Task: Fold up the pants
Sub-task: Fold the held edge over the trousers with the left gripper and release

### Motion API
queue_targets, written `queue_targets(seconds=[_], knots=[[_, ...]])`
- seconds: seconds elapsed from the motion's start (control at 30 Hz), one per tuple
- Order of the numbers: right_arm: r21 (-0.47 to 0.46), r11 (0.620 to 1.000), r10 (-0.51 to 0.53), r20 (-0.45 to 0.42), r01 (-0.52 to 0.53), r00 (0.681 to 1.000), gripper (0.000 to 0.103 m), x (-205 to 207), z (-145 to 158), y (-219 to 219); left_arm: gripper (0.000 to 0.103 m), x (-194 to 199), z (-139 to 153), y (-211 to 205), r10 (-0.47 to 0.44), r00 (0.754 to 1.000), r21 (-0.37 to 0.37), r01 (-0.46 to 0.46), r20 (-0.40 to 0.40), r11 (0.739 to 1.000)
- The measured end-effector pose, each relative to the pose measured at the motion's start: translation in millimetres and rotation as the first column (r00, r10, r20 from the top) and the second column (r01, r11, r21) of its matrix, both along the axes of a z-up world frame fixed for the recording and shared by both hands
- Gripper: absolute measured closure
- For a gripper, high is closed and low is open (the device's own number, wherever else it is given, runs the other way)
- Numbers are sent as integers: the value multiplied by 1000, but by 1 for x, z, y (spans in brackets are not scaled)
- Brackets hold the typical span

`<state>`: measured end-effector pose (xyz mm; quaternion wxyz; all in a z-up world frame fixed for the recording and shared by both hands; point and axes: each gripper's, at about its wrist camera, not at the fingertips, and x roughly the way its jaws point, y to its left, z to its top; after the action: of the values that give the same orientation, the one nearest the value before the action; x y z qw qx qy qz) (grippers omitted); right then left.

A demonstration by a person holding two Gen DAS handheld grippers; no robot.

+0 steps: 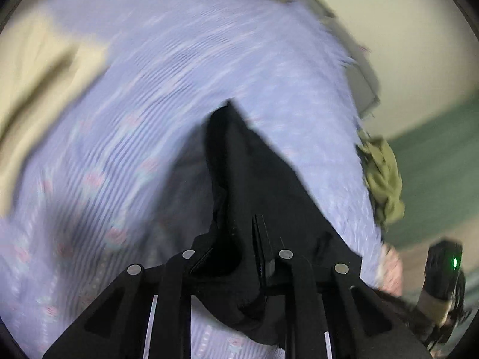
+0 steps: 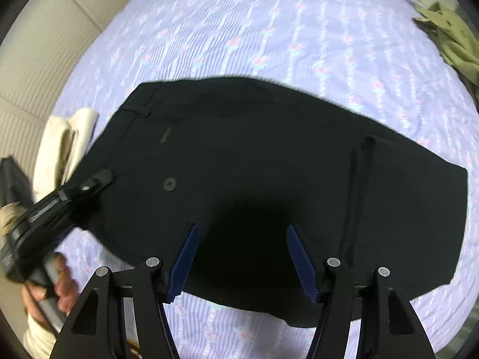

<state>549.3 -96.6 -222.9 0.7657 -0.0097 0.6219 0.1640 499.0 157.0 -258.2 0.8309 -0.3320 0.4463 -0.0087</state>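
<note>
Around the work: an olive-green garment (image 2: 452,36) lies crumpled at the far right edge of the bedspread (image 2: 269,24), well apart from the black pants (image 2: 239,155). A cream folded cloth (image 2: 67,146) lies just beside the waistband end of the pants, at their left. Nothing lies on top of the pants except my own left tongs.

My left tongs (image 2: 98,181) have their jaws drawn nearly together on a fold of the black fabric near the waistband; in the left wrist view the cloth rises in a dark peak between the fingers and drapes over them. My left hand (image 2: 57,281) grips the handle at the lower left. My right tongs (image 2: 242,254) hover above the middle of the pants with the blue pads (image 2: 185,254) standing well apart and nothing between them; whether the tips touch the cloth I cannot tell.

Surface and room: the bedspread is lilac, ribbed, with a small pink and blue flower pattern. A padded beige headboard (image 2: 33,68) borders it at the left. The left wrist view, much blurred, shows a pale wall (image 1: 419,30) and a green band (image 1: 440,161) beyond.

Edges and free space: the pants lie flat across the bedspread, button (image 2: 169,184) side up, hem end to the right. Bare bedspread stretches beyond their far edge and along their near edge.
</note>
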Motion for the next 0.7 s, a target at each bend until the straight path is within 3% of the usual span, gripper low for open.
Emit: queue_targets(seconds=[0.13,0.33,0.4,0.5,0.7], knots=[[25,999,-48,73,46,996,40,-5,33,-49,83,3,63,-57,-153,982,167,133,114,977],[37,992,-123,149,118,981,40,-13,63,-142,83,17,130,-163,-365,903,257,306,228,917],[43,988,-155,169,150,973,40,-18,69,-181,84,24,137,-208,-432,872,269,369,232,890],[43,983,-184,183,179,966,40,-27,69,-226,84,30,136,-268,-488,848,303,418,209,856],[13,973,-229,133,229,964,40,-35,48,-307,86,58,97,-376,-534,836,214,503,127,838]])
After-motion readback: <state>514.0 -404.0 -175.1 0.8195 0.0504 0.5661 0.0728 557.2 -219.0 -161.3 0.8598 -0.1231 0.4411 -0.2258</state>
